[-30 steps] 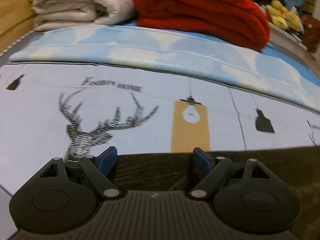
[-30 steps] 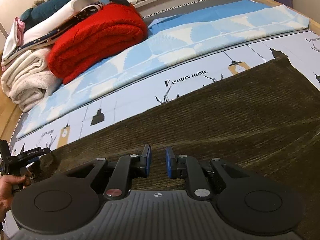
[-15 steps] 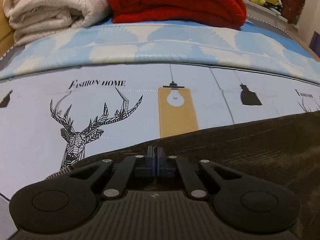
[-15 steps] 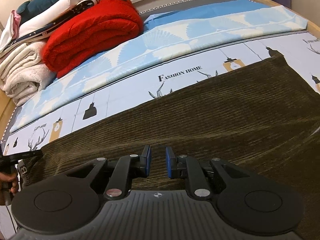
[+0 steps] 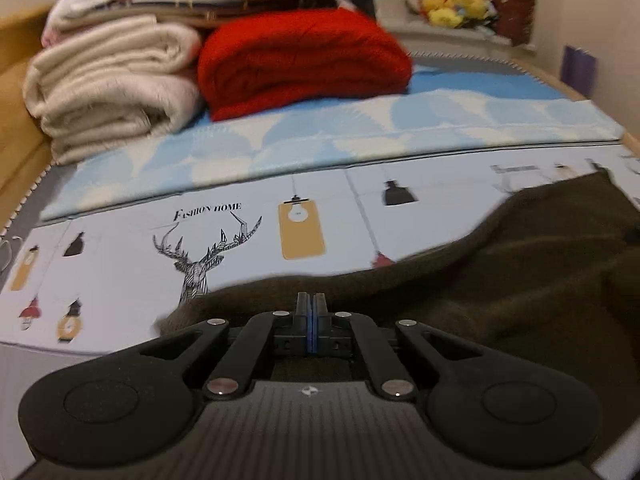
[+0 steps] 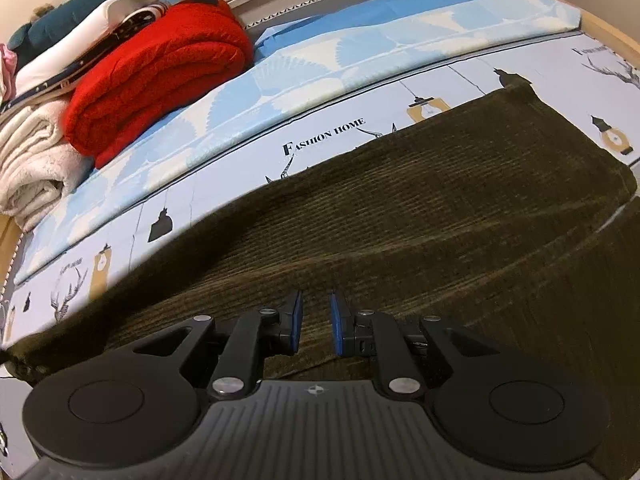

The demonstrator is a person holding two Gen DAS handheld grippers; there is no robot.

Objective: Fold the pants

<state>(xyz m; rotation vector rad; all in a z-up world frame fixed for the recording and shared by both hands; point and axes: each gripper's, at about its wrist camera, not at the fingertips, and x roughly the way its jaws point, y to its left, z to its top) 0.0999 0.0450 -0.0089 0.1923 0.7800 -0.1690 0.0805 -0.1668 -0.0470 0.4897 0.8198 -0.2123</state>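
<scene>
Left tongs [image 5: 311, 322], apart a second ago, now clamp the pants [image 6: 440, 216] edge and lift it off the bed [image 5: 120, 280] (fold starting). Right tongs [image 6: 316, 322] hover slightly apart above.

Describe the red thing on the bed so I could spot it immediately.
Look to the far end of the bed sheet, where folded bedding is stacked. The red blanket lies folded beside a cream blanket, and its bright red knit is the only vivid colour there.
</scene>
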